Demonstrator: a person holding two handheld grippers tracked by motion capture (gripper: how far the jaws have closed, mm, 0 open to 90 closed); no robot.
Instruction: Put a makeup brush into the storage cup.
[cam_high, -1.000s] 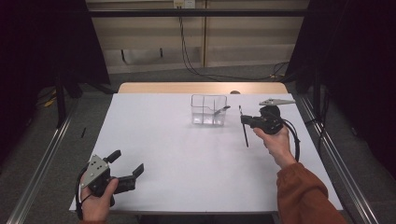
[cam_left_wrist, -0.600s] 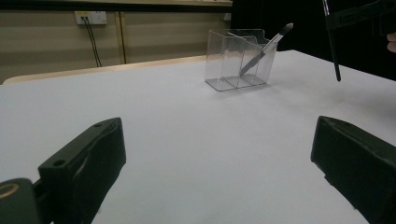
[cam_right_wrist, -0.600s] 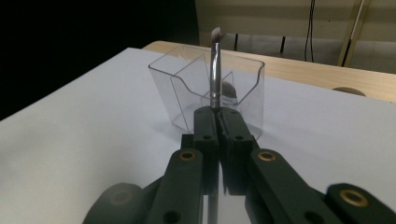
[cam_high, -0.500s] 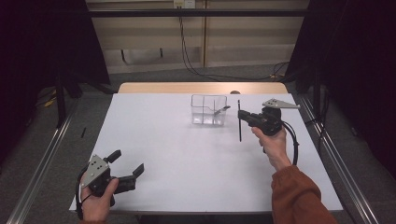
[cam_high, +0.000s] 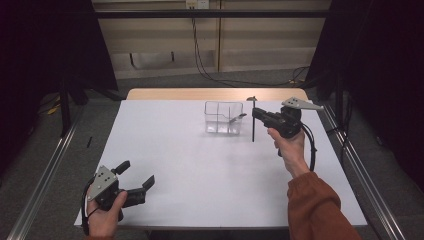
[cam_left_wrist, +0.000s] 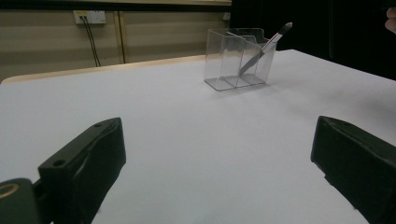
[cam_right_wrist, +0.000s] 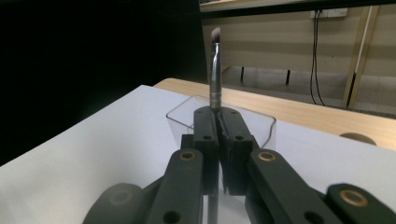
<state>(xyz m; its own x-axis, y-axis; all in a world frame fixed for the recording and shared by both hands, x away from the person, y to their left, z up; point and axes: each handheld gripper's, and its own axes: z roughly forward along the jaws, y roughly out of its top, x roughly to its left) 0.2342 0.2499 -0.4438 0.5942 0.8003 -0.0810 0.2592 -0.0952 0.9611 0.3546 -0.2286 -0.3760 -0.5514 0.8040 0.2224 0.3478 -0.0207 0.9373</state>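
White table; clear divided organizer at far centre holding one leaning brush; left gripper at near left, jaws wide apart, empty; right gripper just right of organizer, clamped tight on an upright makeup brush, bristles up.

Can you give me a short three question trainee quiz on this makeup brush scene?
1. True or false: the right gripper is shut on a makeup brush.
2. Which is open? A: left gripper. B: right gripper.
3. What already leans inside the clear divided organizer?

Key: 1 true, brush held upright, bristles up. 2 A, jaws spread wide, low over the white table. 3 another slim brush.
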